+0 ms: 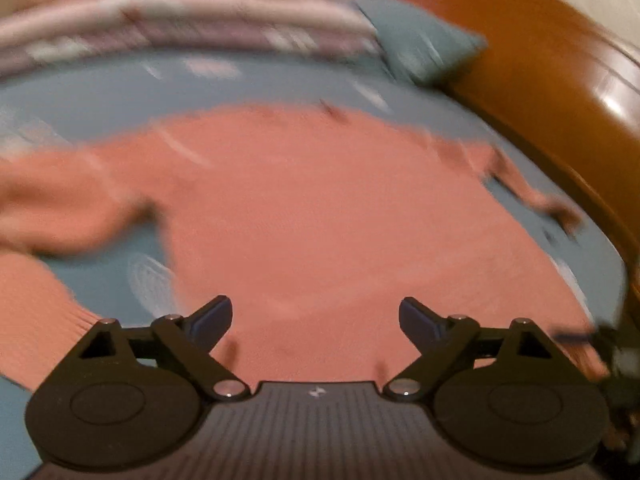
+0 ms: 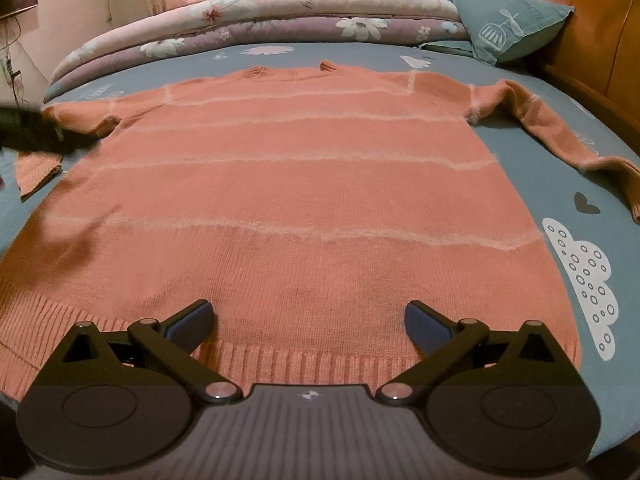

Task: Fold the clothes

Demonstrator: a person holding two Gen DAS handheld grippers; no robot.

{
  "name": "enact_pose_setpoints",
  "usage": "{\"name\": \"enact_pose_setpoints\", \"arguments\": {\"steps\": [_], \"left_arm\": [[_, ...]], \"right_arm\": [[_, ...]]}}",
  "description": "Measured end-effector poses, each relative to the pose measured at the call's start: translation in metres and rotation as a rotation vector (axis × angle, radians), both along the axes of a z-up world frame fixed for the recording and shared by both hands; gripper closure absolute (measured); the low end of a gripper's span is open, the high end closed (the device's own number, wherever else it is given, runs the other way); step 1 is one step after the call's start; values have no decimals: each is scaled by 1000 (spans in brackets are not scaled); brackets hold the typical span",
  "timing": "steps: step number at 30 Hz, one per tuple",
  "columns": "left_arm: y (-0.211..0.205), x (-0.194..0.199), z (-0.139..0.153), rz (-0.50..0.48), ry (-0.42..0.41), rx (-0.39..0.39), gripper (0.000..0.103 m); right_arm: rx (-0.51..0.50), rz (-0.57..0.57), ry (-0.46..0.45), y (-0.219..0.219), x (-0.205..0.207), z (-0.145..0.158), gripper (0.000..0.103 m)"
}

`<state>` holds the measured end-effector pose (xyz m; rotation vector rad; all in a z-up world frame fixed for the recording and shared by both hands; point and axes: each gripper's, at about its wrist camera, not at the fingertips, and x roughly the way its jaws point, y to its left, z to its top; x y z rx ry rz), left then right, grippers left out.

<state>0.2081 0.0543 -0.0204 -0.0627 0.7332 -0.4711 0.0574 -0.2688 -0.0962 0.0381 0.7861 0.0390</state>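
A salmon knit sweater [image 2: 304, 184] with pale stripes lies flat, neck away from me, on the blue bed sheet [image 2: 580, 280]. Its right sleeve [image 2: 560, 136] trails out and down the right side. The left sleeve [image 2: 40, 168] is bunched at the left edge, its cuff showing. My right gripper [image 2: 308, 320] hangs open over the ribbed hem with nothing between its fingers. In the blurred left wrist view, the left gripper [image 1: 316, 316] is open and empty above the sweater [image 1: 320, 208]. In the right wrist view it shows as a dark blur [image 2: 32, 132] by the left sleeve.
A folded floral quilt [image 2: 260, 24] lies along the far side of the bed. A blue pillow [image 2: 508, 20] leans against the wooden headboard [image 2: 600, 60] at the right. Pink curtains hang behind the bed. Bare sheet lies right of the sweater.
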Motion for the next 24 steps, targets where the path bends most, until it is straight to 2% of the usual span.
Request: {"name": "enact_pose_setpoints", "arguments": {"steps": [3,4,5,7,9,12,18,19,20,21,24], "left_arm": [[56,7,12,215,-52,0,15],[76,8,13,291,-58,12,23],[93,8,12,347,-50,12,33],[124,9,7,430,-23,-10,41],[148,12,-4,475,40,-70,45],[160,17,-21,500,113,-119,48],[155,30,-41,508,165,-105,48],[154,31,-42,503,168,-112,50],[153,32,-44,497,170,-121,60],[153,33,-46,490,172,-130,64],[152,34,-49,491,167,-110,68]], "right_arm": [[-10,-5,1,3,1,0,0],[-12,-7,1,4,1,0,0],[-12,-10,2,5,2,0,0],[-14,-15,3,6,2,0,0],[-18,-22,4,8,3,0,0],[-22,-32,7,11,3,0,0],[-22,-38,10,12,2,1,0],[-23,-38,10,12,2,1,0],[-23,-37,10,11,2,1,0],[-23,-37,10,11,3,1,0],[-23,-35,8,11,2,0,0]]}}
